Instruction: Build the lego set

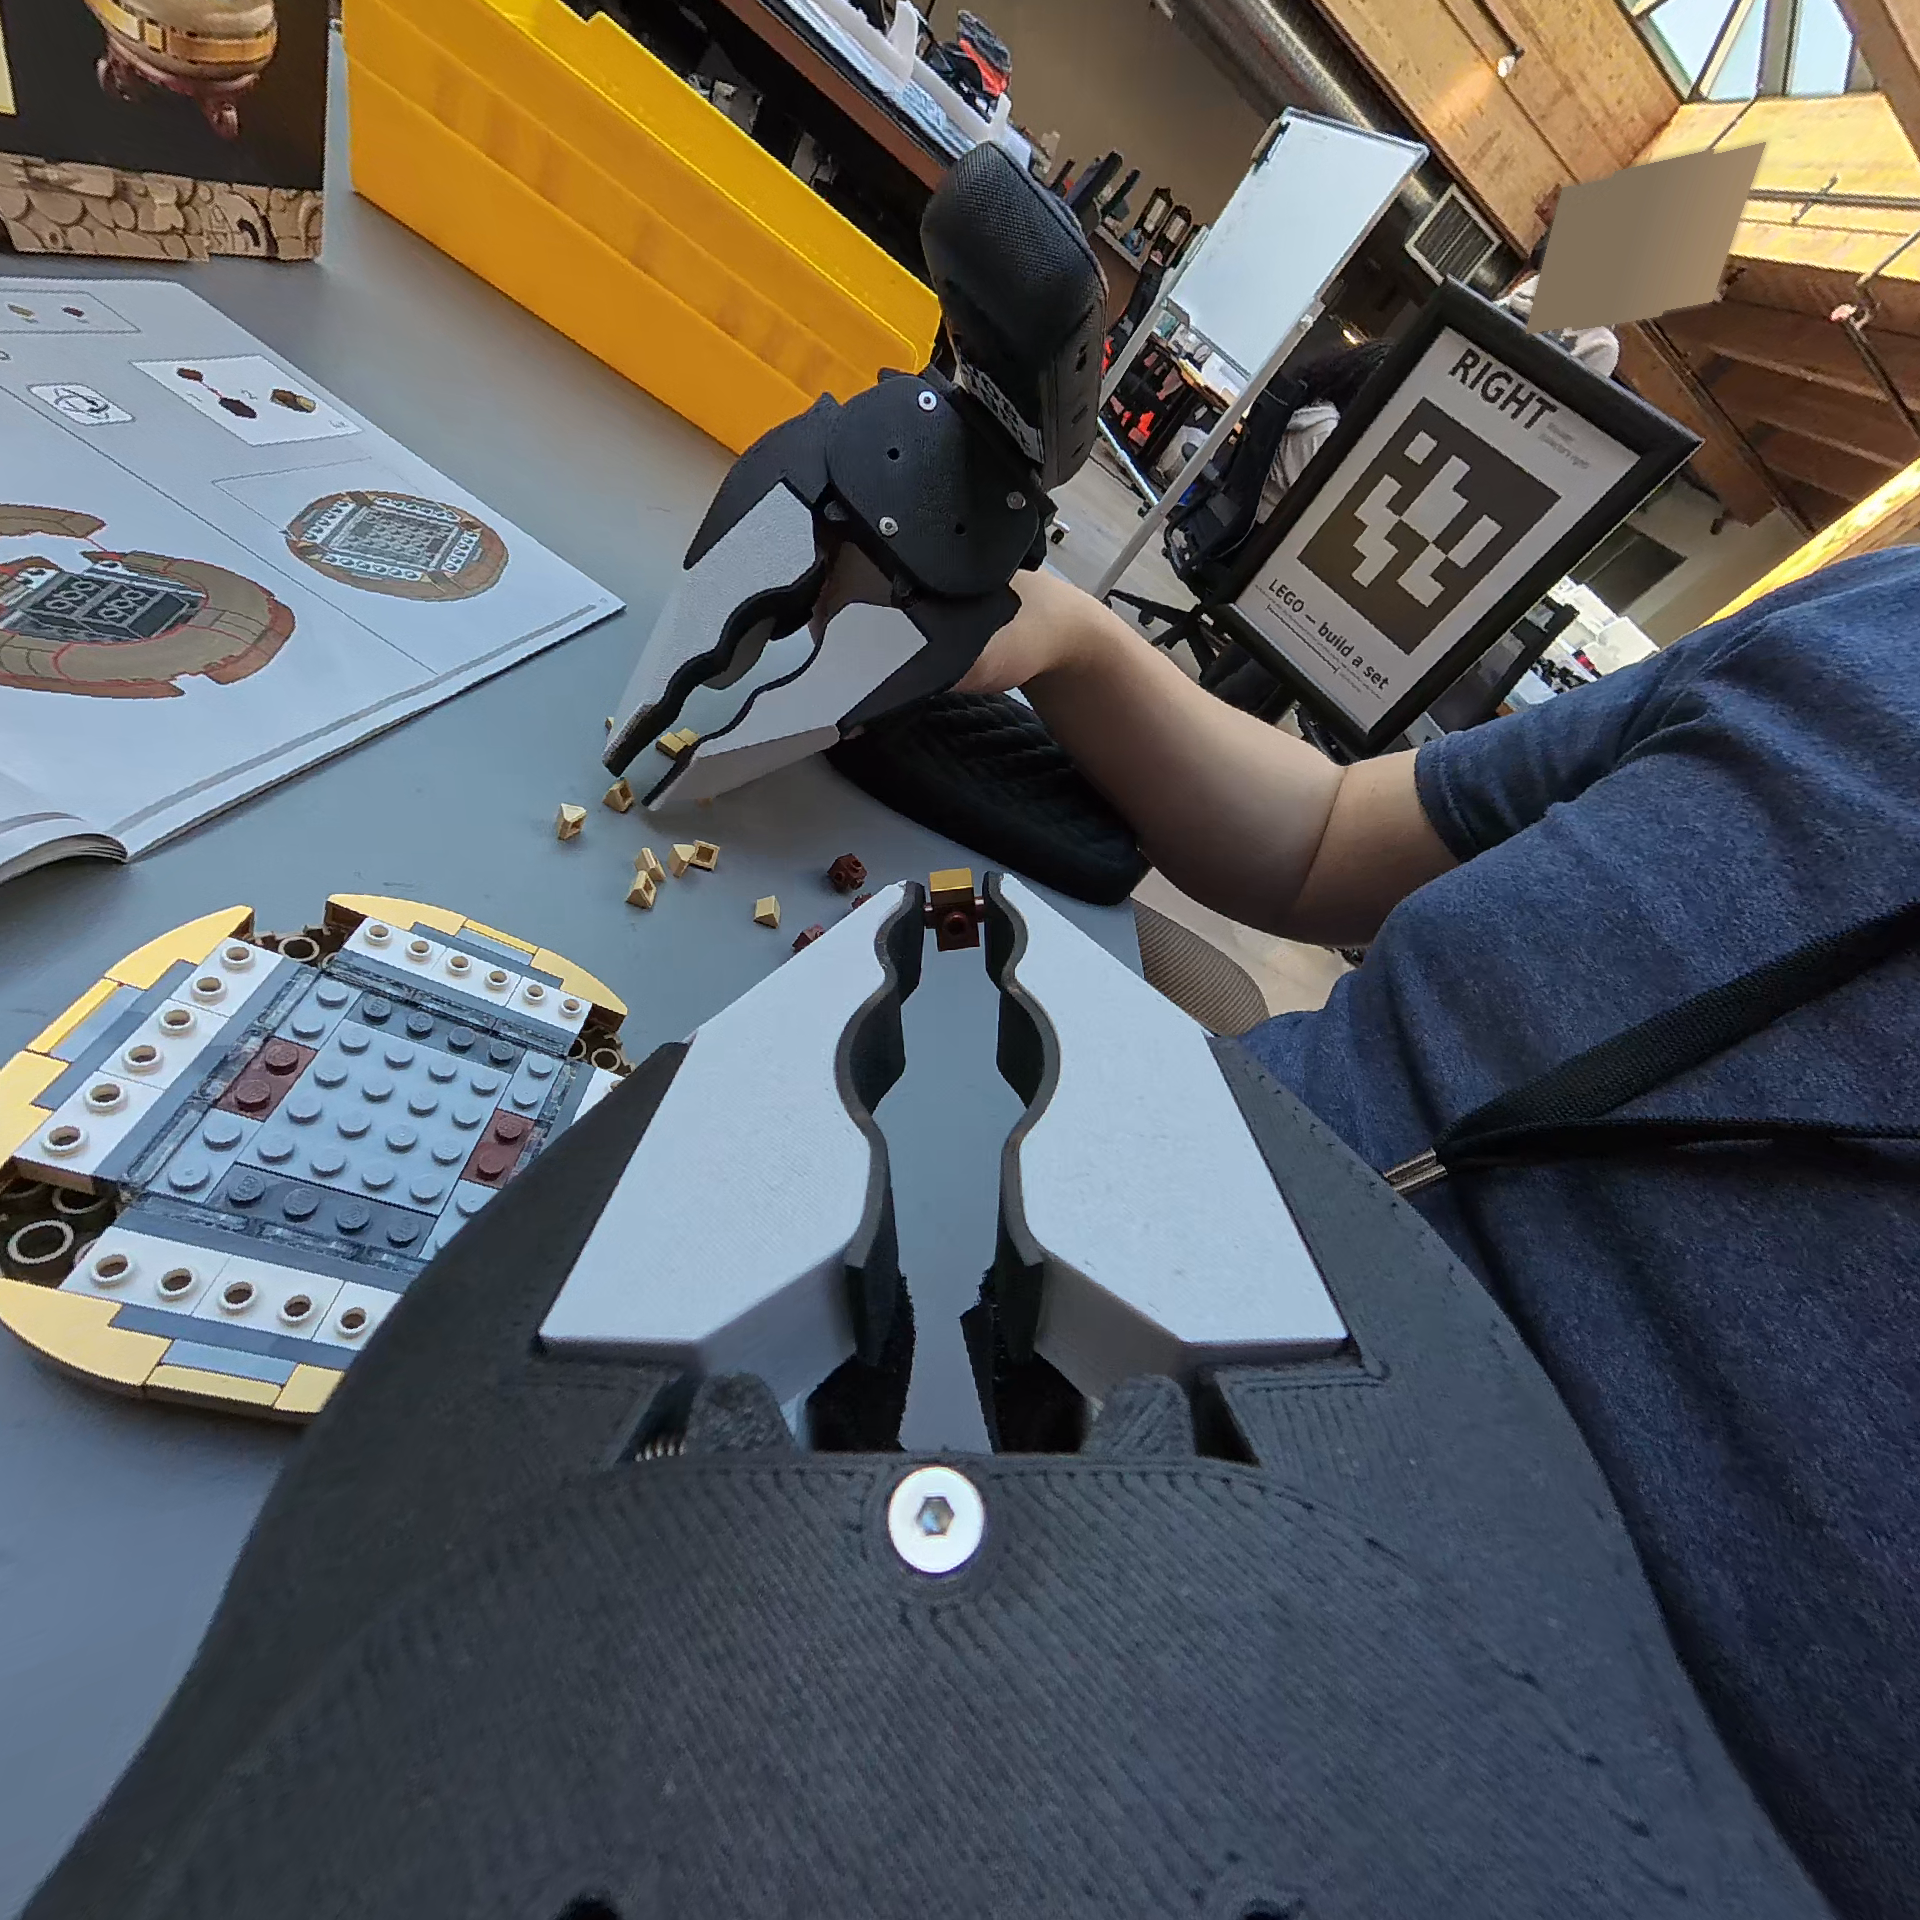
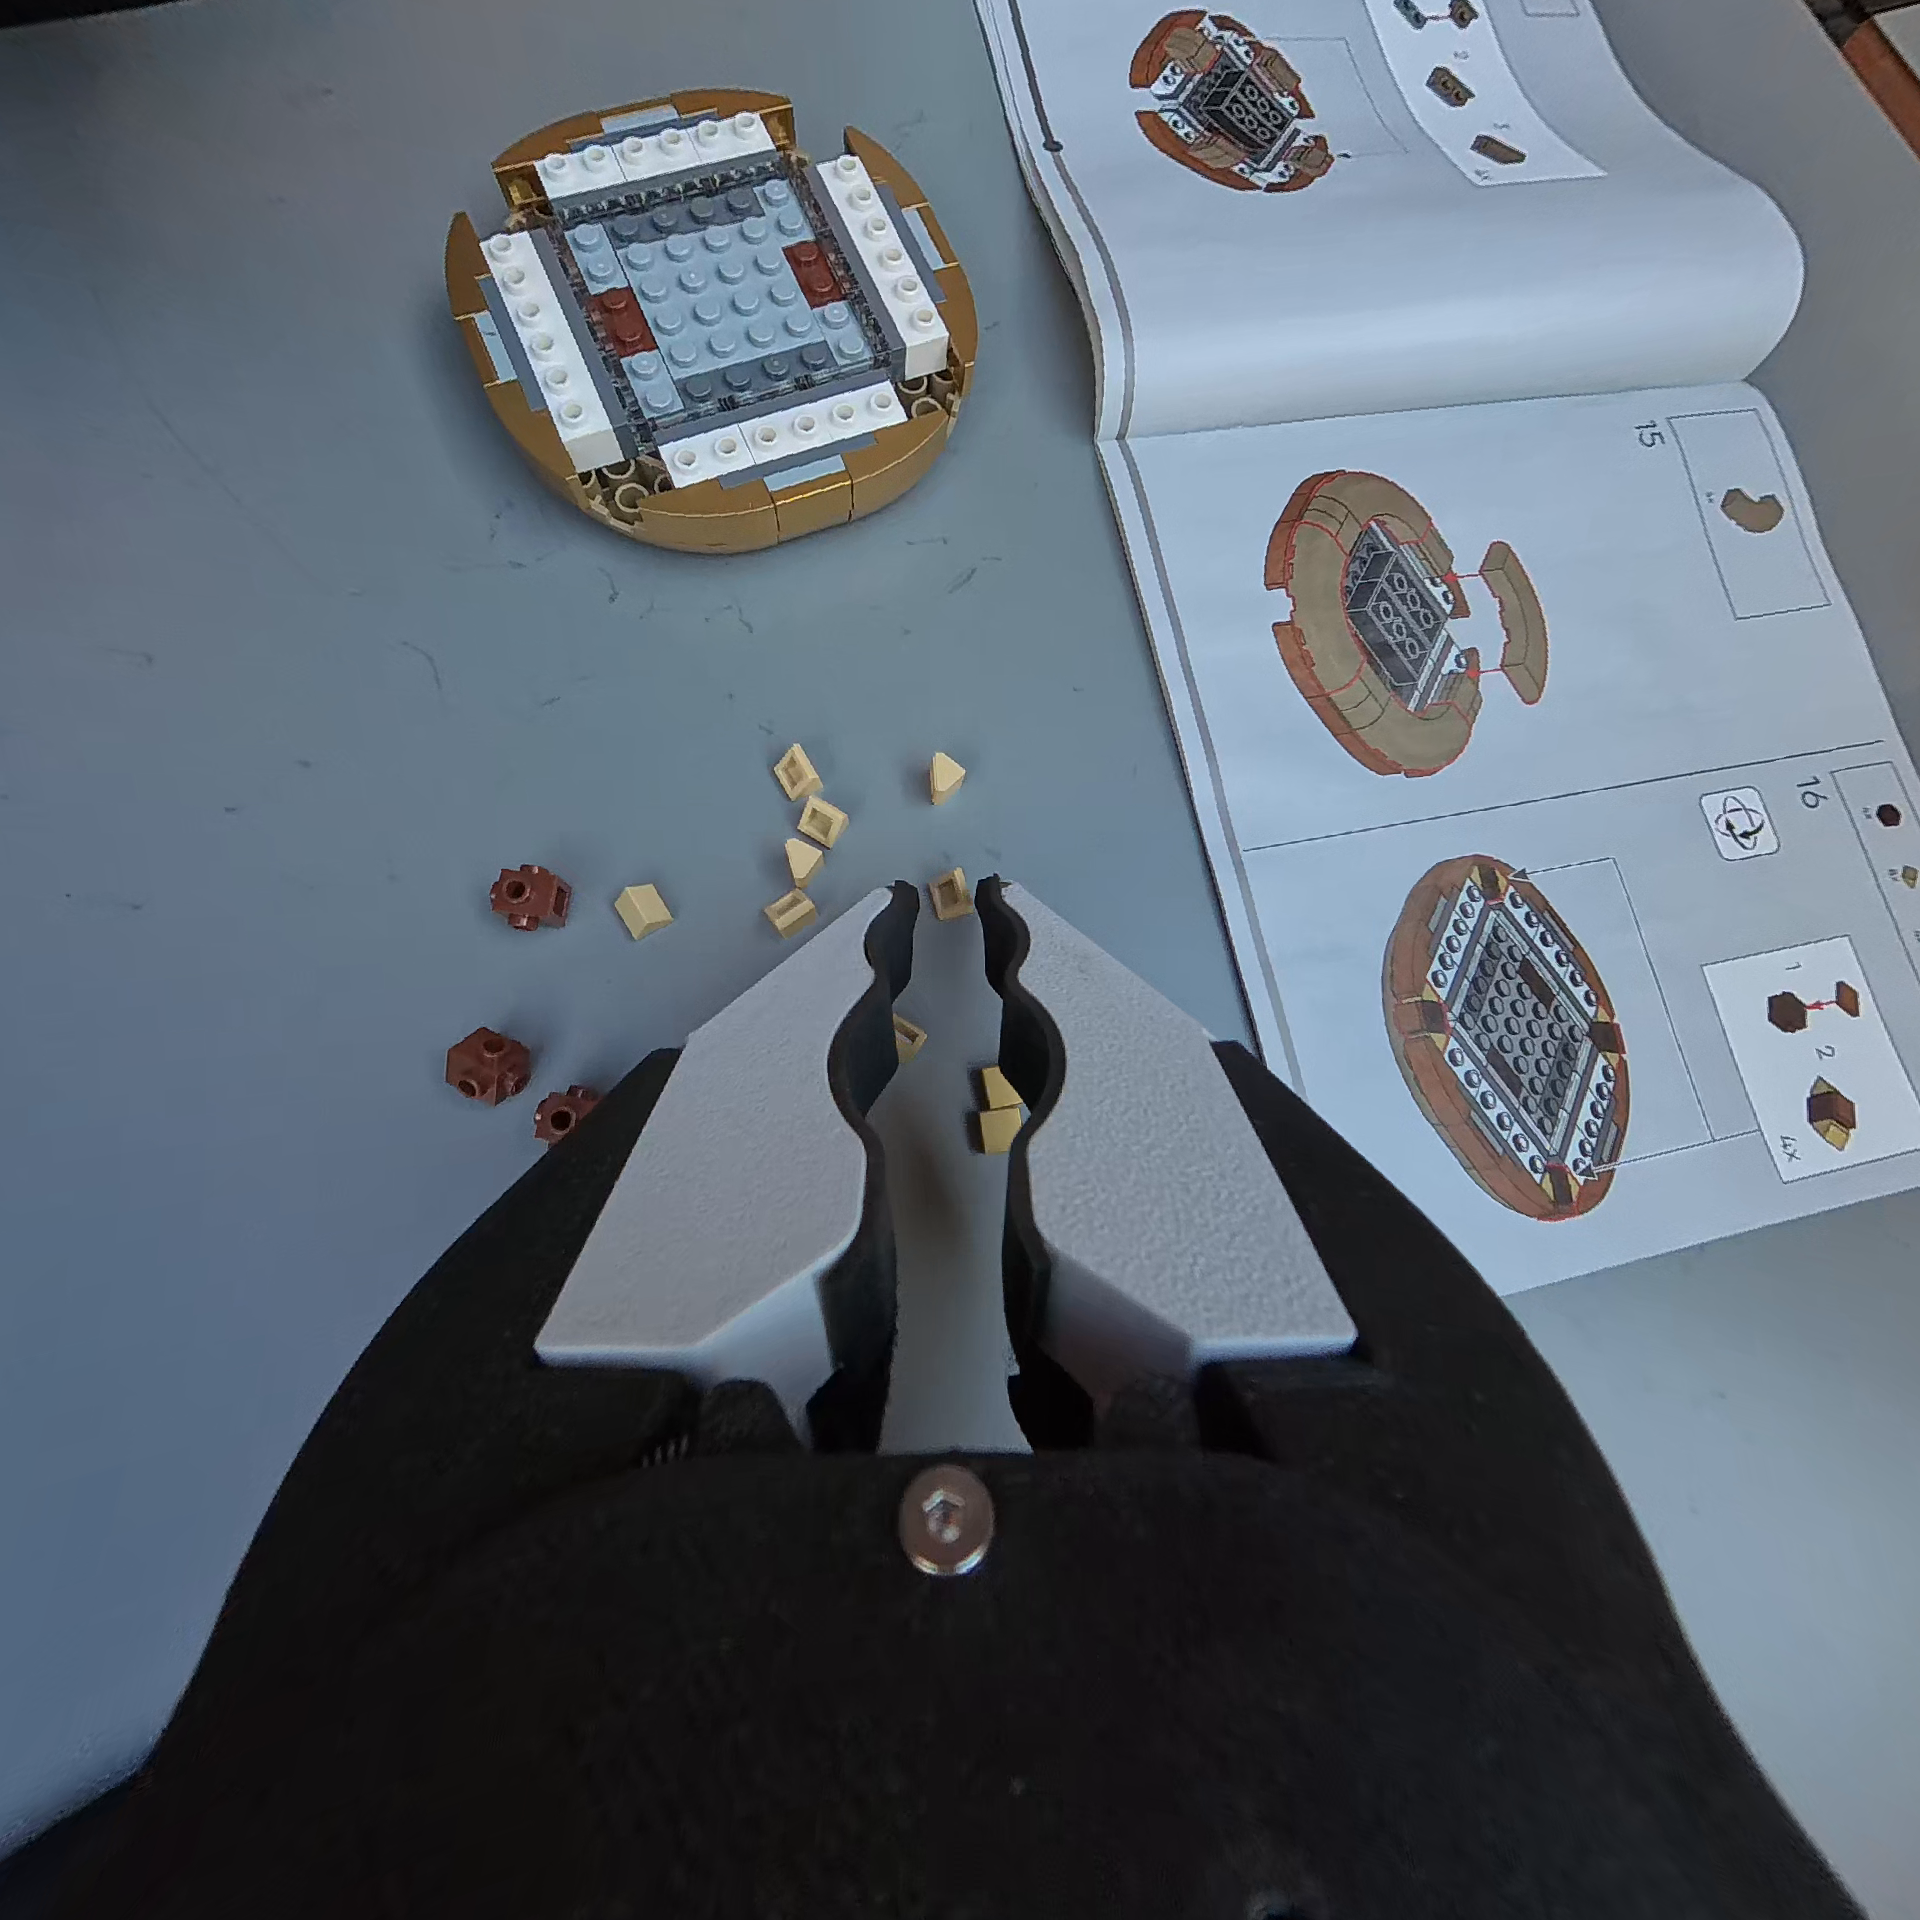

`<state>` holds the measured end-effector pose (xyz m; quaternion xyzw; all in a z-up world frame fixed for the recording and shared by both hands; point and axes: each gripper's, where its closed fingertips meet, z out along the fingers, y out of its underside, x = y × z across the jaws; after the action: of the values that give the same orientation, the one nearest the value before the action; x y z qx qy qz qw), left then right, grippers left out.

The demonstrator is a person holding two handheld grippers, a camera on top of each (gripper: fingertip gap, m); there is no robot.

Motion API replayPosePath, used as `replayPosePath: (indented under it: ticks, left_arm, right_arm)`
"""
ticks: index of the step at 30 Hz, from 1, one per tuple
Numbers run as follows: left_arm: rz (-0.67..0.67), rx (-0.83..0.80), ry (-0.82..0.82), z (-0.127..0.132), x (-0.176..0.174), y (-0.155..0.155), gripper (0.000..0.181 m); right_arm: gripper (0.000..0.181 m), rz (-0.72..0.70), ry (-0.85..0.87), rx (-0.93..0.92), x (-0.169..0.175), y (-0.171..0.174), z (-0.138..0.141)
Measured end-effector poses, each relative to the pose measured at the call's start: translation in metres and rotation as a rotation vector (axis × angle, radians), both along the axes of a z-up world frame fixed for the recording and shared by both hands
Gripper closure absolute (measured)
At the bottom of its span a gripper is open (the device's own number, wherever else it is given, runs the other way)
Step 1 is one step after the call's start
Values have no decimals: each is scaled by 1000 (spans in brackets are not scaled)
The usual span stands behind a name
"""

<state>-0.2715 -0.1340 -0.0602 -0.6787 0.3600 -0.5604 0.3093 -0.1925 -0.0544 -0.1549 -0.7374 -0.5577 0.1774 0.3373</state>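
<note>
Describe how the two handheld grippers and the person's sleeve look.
Each gripper, left gripper and right gripper, has a black textured printed body, one silver hex screw, and two pale grey wedge fingers with wavy black inner pads. The person wears a short navy sleeve.

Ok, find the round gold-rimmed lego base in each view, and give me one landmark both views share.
Left wrist view: the round gold-rimmed lego base lies at the lower left, partly hidden behind the left claw's body.
Right wrist view: the base lies at the upper centre-left, whole, beyond the loose tan pieces.
Shared landmark: the open instruction booklet beside it.
</note>
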Motion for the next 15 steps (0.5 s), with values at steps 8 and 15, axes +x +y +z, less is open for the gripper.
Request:
replayPosePath:
  ticks: [8,15]
  left_arm:
    - [-2,3,9,-1,-1,-2,171]
    - [-4,-10,5,-2,-1,-3,171]
  right_arm:
    - [174,3,-32,-38,-1,-5,-5]
    - [173,54,-50,-45,-1,-17,-5]
